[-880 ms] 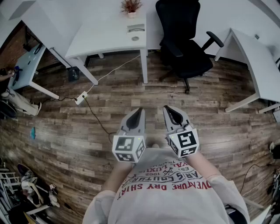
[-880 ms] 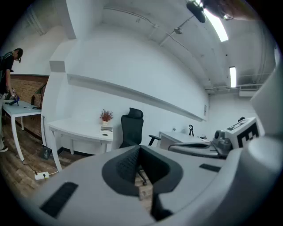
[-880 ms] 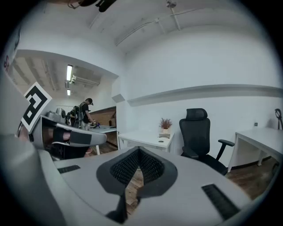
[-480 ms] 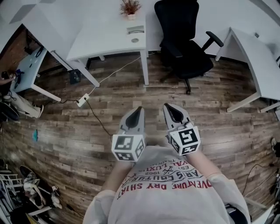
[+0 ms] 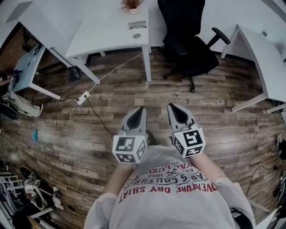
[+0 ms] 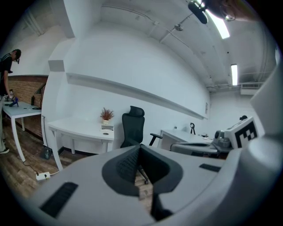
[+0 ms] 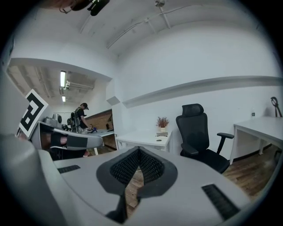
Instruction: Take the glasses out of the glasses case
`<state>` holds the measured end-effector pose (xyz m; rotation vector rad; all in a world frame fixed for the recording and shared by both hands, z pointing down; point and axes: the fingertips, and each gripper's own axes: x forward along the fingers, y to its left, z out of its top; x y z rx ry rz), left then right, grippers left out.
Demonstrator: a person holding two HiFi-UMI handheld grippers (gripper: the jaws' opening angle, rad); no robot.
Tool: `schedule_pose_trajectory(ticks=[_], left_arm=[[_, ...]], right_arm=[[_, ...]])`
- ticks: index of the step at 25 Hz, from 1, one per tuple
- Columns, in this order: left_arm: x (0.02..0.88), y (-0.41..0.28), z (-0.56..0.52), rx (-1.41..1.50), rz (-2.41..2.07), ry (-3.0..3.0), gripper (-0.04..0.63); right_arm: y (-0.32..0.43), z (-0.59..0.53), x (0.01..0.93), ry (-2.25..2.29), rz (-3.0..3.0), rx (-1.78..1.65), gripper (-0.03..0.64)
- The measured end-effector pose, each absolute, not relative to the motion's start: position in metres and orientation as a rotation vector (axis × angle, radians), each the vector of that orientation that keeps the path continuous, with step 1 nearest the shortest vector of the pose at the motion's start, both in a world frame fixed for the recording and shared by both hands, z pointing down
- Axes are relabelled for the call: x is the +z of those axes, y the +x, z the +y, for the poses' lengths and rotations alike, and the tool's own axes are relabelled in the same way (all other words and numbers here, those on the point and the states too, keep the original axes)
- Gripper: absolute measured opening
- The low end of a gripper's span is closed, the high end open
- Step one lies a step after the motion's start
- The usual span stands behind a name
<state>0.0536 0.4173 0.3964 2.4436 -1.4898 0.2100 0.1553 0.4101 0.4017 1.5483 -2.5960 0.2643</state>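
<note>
Tools shut and empty, the left tool [image 5: 140,111] and right tool [image 5: 172,107] hang side by side before the person's chest, above the wood floor [image 5: 111,98]. They sit much as they did a moment earlier; only the room has slid slightly up the head view, so the task appears not yet begun. No glasses case can be made out. A flat grey item [image 5: 137,25] lies near the potted plant [image 5: 132,3] on the far white table [image 5: 103,38] but is too small to name, so no long axis or heading can be told.
</note>
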Motion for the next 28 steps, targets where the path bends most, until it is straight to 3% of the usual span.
schedule_pose_trajectory(ticks=[10,28], left_arm=[[0.410,0.033,0.342,0.215,-1.450,2.439,0.002],[0.401,-0.073,0.077,0.188,-1.346,2.419,0.002]], right_arm=[[0.145,0.337,0.415,1.598,-2.531,0.284,0.012],[0.056,0.090,0.409,1.674,-2.384,0.315,0.012]])
